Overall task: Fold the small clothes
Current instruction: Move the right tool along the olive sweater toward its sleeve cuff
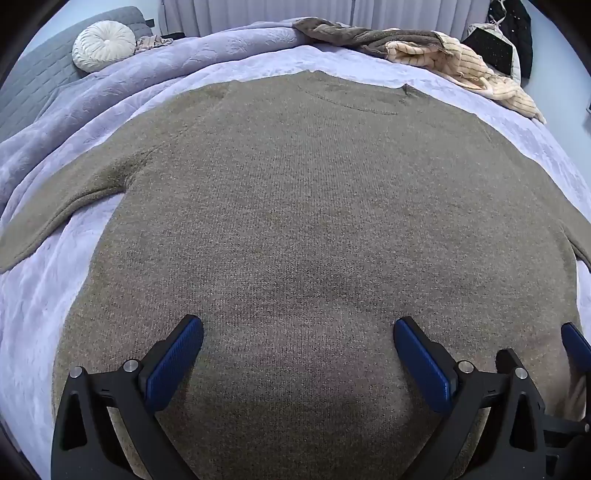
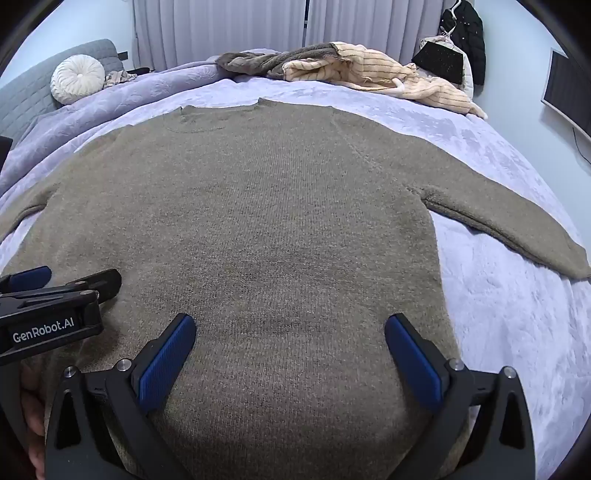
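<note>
Both wrist cameras sit close above the brown sweater (image 1: 295, 221), angled steeply down toward the curtains (image 2: 221, 29); both share the sweater's middle.

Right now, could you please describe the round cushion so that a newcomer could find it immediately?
Start at the bed's lavender blanket and look to its far left corner, by the grey quilted headboard. The round cushion leans there: cream, pleated, a button at its centre, the only round thing nearby.
</note>
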Motion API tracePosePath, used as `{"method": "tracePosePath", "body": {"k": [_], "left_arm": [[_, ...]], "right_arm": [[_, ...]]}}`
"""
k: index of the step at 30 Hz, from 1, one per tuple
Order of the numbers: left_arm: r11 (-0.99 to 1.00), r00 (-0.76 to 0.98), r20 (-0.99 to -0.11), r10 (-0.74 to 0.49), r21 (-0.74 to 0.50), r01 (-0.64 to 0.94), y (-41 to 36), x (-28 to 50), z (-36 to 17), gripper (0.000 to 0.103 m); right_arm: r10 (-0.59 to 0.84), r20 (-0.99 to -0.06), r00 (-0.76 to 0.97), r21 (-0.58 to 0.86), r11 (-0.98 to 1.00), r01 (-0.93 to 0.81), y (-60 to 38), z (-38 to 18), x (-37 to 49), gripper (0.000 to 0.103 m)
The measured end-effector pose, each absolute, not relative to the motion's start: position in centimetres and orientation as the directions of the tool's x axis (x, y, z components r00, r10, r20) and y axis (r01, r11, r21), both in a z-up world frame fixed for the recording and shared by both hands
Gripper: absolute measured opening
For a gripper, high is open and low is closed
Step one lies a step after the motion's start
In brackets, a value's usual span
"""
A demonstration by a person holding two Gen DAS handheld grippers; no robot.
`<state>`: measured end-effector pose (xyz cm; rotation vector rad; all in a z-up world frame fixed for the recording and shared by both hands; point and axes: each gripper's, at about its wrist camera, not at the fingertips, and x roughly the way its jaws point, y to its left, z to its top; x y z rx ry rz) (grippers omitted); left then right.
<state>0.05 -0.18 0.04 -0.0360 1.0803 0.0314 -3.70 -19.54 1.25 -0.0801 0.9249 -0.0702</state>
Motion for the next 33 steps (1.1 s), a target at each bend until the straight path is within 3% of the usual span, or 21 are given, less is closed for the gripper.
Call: {"method": "tracePosePath", "body": {"k": [7,14,18,33], "left_arm": [[0.999,0.473,-0.881,0.027,0.004,-0.049,-0.8,0.0,1.2,0.103],[0.998,0.446,-0.894,0.046,0.017,-0.068,-0.3,0.2,2.7,0.103],[0.998,0.419,-0.908,-0.015,-0.038,-0.047,-0.5,0.5,4.4,0.103],[0.999,0.501,-0.865,-0.006,0.018,0.043,-5.9,1.4,8.0,0.103]], "right_arm": [[-0.089,-0.798,0.596,-0.092,0.995,0.026,-19.4,1.4,-3.4,0.102],[-0.051,-0.863,0.502,-0.064,0.998,-0.009,-19.9,1.7,-2.1,0.102],[-0.05,-0.85,0.524,-0.059,0.998,0.0,-20.5,3.1,-2.2,0.102],[-0.084,-0.804,0.589,-0.038,0.995,0.09,-25.8,7.4,-2.0,0.102]]}}
